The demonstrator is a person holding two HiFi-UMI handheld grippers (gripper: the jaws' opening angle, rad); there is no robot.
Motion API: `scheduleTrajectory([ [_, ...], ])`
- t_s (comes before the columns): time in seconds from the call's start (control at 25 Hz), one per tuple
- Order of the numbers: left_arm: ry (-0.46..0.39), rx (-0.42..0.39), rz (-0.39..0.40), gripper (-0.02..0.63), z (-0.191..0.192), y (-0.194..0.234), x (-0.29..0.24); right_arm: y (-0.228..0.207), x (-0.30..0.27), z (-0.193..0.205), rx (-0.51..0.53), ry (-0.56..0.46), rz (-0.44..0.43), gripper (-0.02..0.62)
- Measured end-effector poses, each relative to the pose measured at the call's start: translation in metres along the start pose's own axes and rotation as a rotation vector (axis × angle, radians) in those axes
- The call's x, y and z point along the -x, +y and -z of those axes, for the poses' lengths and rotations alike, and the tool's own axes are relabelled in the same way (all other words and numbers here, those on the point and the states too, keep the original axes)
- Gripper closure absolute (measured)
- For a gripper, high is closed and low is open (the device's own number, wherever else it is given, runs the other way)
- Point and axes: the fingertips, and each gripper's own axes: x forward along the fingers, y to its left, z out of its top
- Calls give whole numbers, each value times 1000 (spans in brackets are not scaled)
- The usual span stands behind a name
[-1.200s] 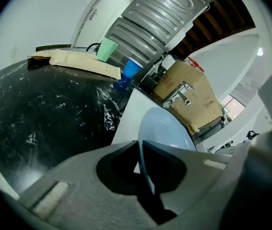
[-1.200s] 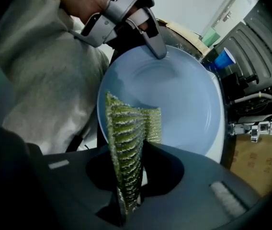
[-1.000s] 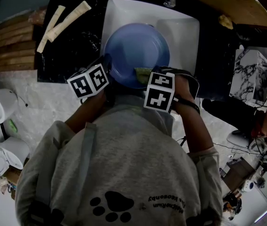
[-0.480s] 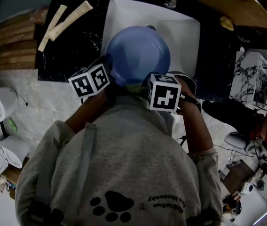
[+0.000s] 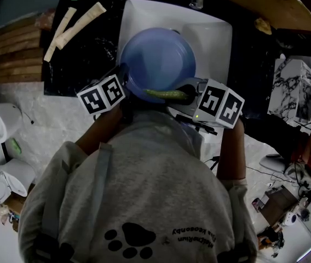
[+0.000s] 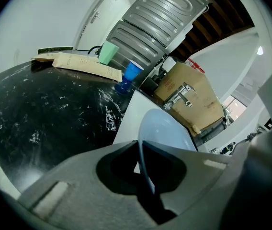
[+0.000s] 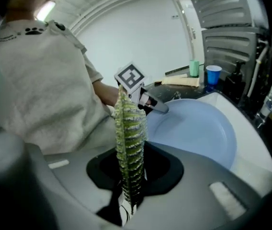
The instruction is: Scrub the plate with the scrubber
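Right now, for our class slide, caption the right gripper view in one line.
Right hand-held gripper clamps a green ribbed scrubber beside a round blue plate over a white sink.

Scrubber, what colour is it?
The scrubber is green with pale ridged stripes, clearest in the right gripper view.

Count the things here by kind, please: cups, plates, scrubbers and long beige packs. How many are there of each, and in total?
cups: 2 (green cup, blue cup)
plate: 1
scrubber: 1
long beige packs: 2
total: 6
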Motion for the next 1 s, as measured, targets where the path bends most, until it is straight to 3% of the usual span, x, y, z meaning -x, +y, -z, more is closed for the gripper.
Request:
scheduleTrajectory([
  [0.32,11,12,-9,589,1,1,-1,-44,20,-10,-146,-283,216,526],
  [0.56,-7,9,-12,589,-6,2,-1,-81,33,-13,-299,-502,425,525],
  [0.8,-88,-111,14,588,-40,-18,3,-92,35,-18,-320,-575,507,525],
  [1.0,-73,-98,48,588,-47,-25,-9,-99,38,-25,-292,-576,551,525],
])
